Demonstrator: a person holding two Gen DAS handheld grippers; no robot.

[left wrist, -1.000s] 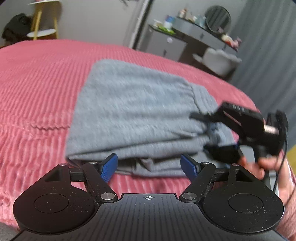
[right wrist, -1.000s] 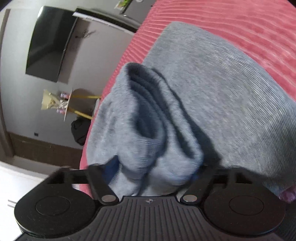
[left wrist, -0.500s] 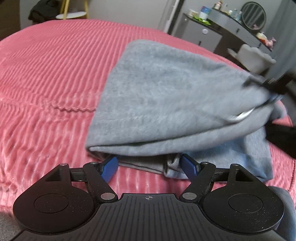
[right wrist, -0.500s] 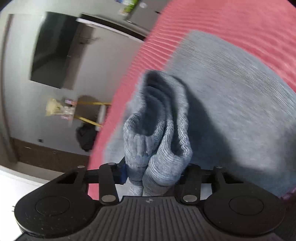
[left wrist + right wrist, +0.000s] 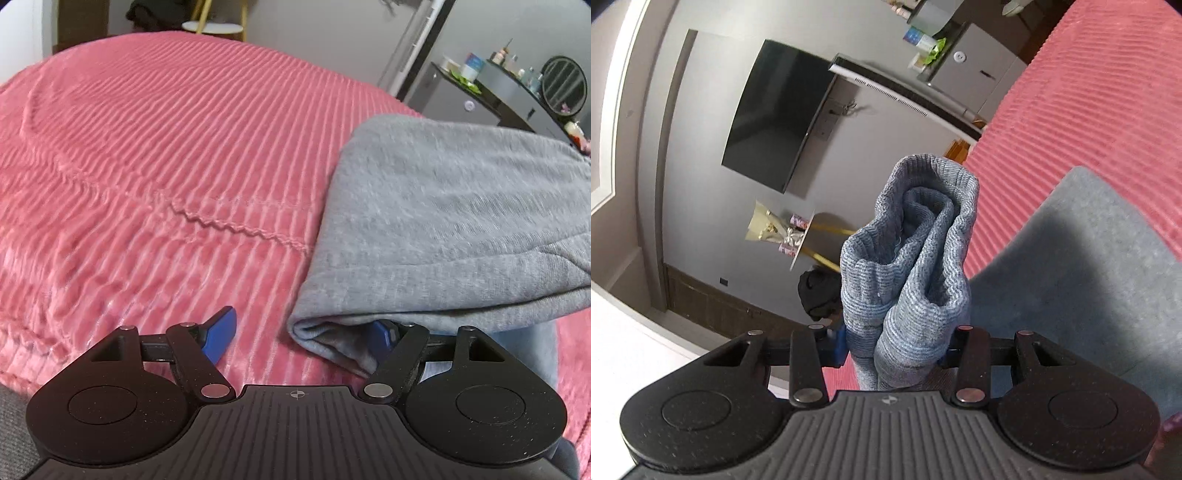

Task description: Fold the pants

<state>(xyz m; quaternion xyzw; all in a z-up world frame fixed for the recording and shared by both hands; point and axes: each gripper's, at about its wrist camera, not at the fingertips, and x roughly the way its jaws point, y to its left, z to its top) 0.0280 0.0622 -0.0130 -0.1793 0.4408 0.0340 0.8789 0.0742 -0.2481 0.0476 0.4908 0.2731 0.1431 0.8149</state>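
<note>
The ribbed cuff point(image 5: 916, 258) of the grey pants point(image 5: 443, 221) is clamped by the right gripper point(image 5: 897, 343), while the left gripper point(image 5: 303, 332), spread wide and gripping nothing, is positioned at the fold's 7 o'clock corner on the pink blanket point(image 5: 166, 147).

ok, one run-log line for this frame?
task: fold pants | right gripper: just closed, clamping ribbed cuff | left gripper: open at folded grey pants corner | surface: pink bedspread
</note>
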